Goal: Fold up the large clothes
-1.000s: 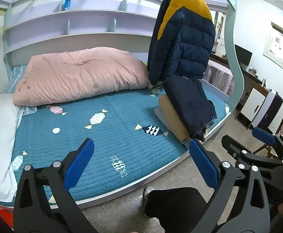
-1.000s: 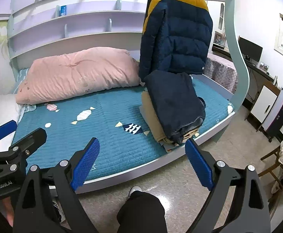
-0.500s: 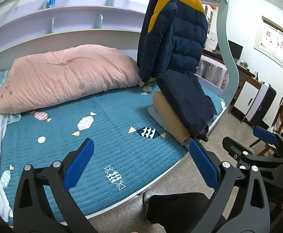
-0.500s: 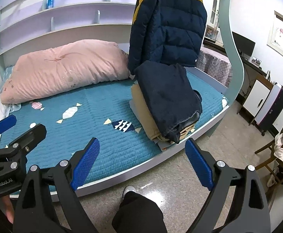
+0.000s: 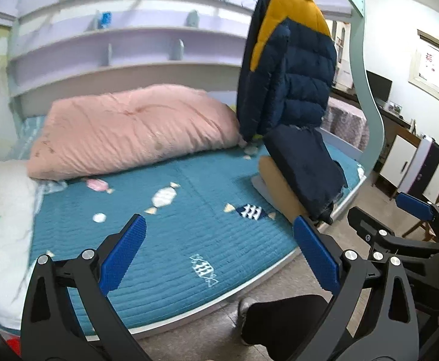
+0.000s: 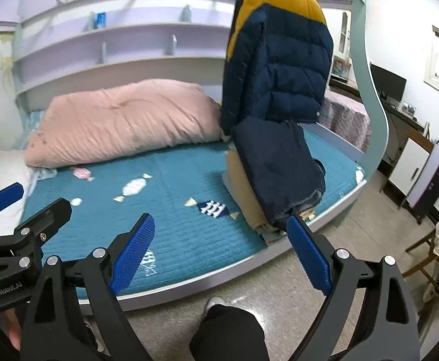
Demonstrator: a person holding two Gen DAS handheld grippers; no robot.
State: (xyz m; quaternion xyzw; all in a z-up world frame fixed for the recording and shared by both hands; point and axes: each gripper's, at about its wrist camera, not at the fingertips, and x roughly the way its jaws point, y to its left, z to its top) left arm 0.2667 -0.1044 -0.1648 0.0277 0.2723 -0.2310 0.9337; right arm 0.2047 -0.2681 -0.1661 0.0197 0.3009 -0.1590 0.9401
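A navy and yellow puffer jacket (image 5: 291,69) hangs from the rail at the bed's right end; it also shows in the right wrist view (image 6: 276,57). Below it a stack of folded clothes (image 5: 300,174), dark navy on top of tan, lies on the teal bed cover (image 5: 174,234); the stack also shows in the right wrist view (image 6: 273,171). My left gripper (image 5: 219,252) is open and empty, held off the bed's front edge. My right gripper (image 6: 219,249) is open and empty beside it, over the floor.
A pink quilt (image 5: 129,129) lies at the back of the bed, a white pillow (image 5: 2,219) at the left. Shelves (image 5: 123,48) line the wall. A curved bed post (image 6: 370,90), a white cabinet (image 6: 412,162) and a wooden chair (image 6: 430,249) stand at the right. My leg (image 6: 228,331) is below.
Both grippers have swung a little back to the left and tilted up, so the bed and jacket shifted right in view. Both stay open and empty.
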